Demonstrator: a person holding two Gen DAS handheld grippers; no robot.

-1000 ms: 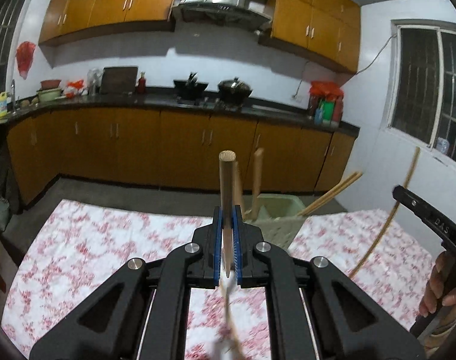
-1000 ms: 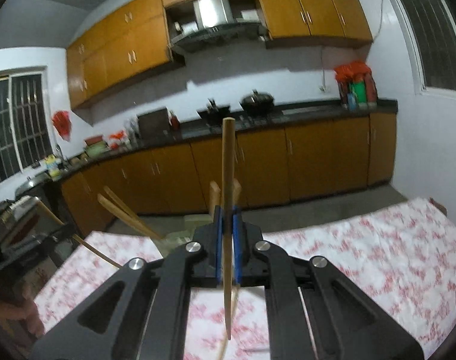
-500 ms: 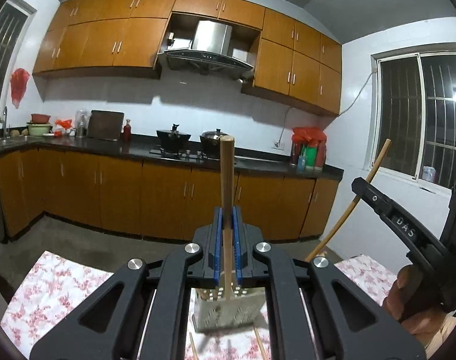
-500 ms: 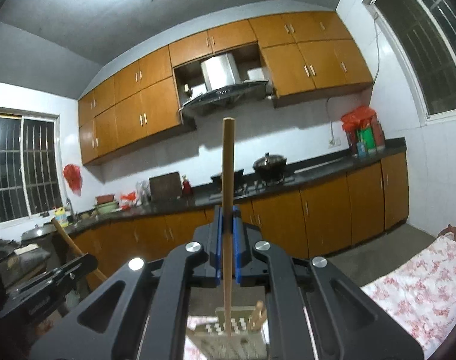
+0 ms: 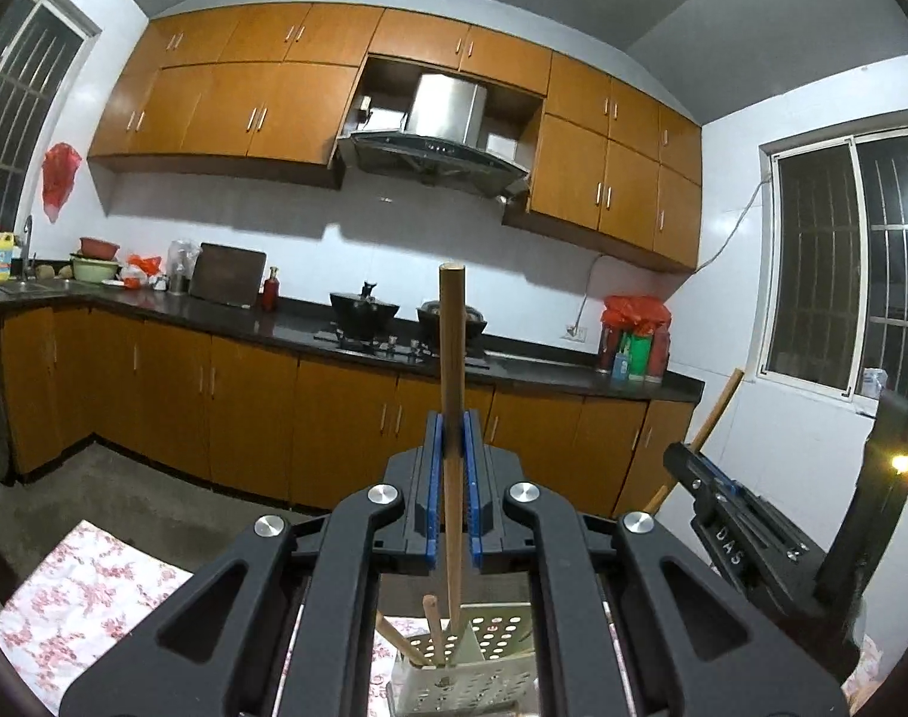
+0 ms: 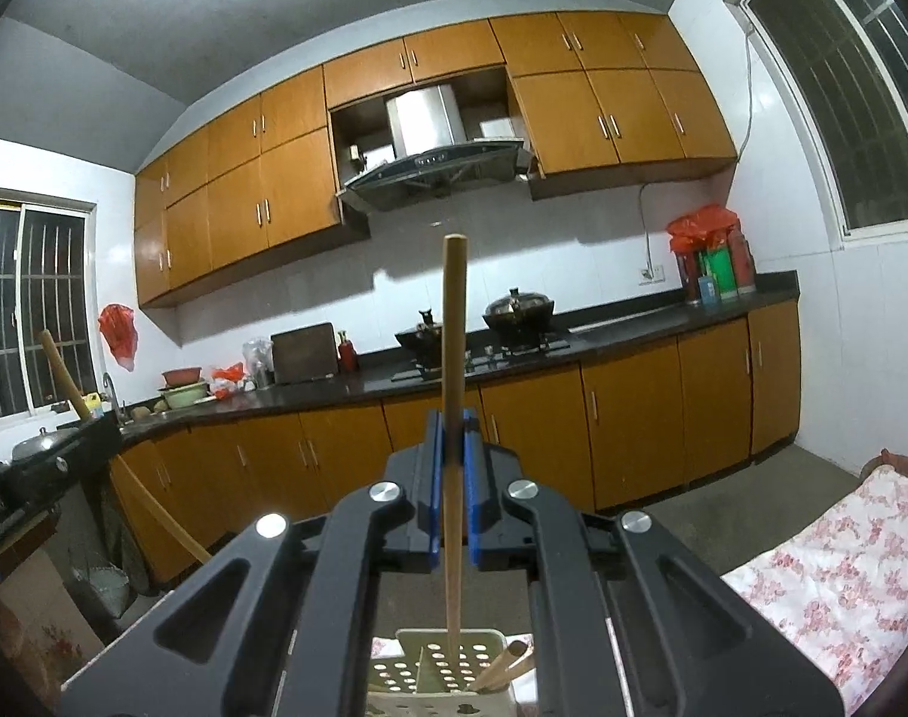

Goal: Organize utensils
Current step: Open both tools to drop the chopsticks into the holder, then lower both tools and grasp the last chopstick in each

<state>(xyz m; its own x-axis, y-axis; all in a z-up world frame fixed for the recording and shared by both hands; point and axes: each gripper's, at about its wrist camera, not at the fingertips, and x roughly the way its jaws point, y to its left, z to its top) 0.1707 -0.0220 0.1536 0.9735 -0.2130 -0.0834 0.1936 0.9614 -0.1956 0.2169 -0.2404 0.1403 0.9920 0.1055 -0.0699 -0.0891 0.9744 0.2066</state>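
My left gripper (image 5: 452,425) is shut on an upright round wooden stick (image 5: 451,358). The stick's lower end points down into a pale perforated utensil holder (image 5: 496,681) right beneath the jaws. Two more wooden handles (image 5: 431,627) lean in that holder. My right gripper (image 6: 452,425) is shut on a thinner wooden chopstick (image 6: 454,358), whose tip hangs inside the same holder (image 6: 418,666). In the left wrist view the right gripper (image 5: 726,529) comes in from the right with its chopstick (image 5: 714,418). In the right wrist view the left gripper (image 6: 33,478) shows at the left edge.
A floral tablecloth (image 5: 77,591) covers the table, also seen at the right (image 6: 836,567) in the right wrist view. Behind stands a kitchen counter (image 5: 310,322) with pots on a stove, wall cupboards above and barred windows on both sides.
Both views have swung up from the table to level. The two grippers, each still shut on its stick, have come together over the holder, which now sits directly below them.
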